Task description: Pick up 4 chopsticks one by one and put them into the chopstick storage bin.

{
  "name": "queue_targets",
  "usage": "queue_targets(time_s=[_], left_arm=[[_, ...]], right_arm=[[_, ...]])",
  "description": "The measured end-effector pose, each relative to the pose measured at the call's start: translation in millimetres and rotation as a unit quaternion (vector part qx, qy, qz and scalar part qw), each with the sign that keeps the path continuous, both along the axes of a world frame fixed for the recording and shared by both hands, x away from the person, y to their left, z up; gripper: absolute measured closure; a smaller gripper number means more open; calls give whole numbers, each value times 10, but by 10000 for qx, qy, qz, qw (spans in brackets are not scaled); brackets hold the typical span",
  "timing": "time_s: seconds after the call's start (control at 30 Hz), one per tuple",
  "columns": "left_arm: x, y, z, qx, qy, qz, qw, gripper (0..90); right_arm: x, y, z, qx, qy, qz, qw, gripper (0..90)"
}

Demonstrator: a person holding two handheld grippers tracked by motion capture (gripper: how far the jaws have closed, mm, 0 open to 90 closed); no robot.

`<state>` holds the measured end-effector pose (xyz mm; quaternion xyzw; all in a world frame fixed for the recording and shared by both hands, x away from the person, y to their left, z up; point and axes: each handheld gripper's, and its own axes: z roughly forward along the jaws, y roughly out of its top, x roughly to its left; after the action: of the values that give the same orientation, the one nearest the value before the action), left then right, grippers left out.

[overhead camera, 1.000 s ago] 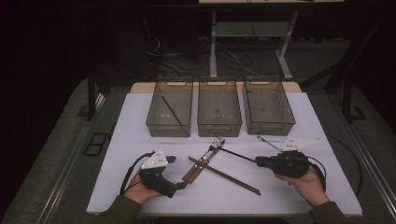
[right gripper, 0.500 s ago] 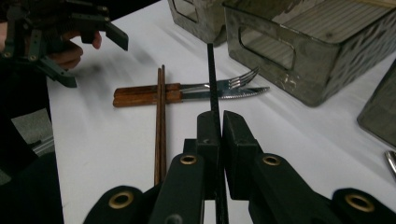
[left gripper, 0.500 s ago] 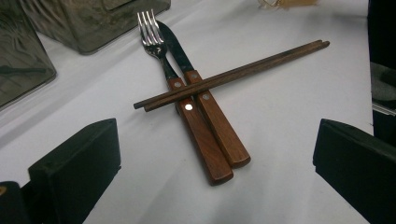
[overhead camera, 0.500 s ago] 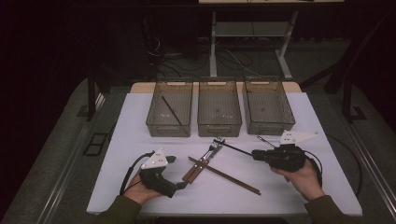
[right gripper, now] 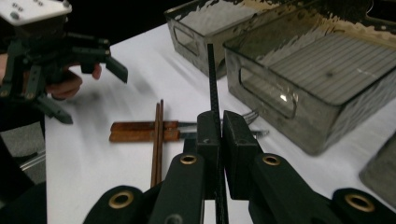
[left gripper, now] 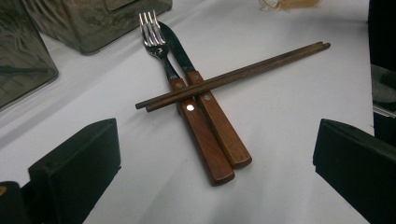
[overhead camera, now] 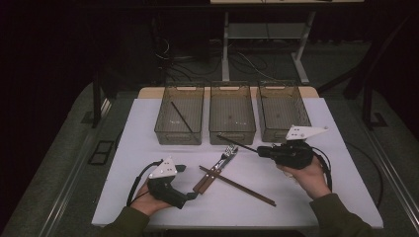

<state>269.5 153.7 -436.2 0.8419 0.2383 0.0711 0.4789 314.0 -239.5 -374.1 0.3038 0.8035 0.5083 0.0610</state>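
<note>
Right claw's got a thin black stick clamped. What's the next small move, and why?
Probably carry the black stick toward the left bin: a matching dark stick lies there already, and the right claw holds its stick above the table, near the middle bin.

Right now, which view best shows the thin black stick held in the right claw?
Right gripper view: the thin black stick runs straight up from the shut right claw, close and sharp. High view shows it small, pointing left. In the left gripper view I can't make it out.
</note>
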Motion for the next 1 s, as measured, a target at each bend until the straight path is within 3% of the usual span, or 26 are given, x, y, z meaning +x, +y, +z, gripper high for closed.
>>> queue_targets(time_s=[0.4, 1.0], left_arm=[[2, 8, 7, -67, -5, 11, 10000, 0], [13, -1, -1, -22, 45, 88, 9999, 0]], right_arm=[[277, 376, 81, -144, -6, -120, 9998, 858], [850, 1129, 259, -396, 49, -353, 9986, 858]])
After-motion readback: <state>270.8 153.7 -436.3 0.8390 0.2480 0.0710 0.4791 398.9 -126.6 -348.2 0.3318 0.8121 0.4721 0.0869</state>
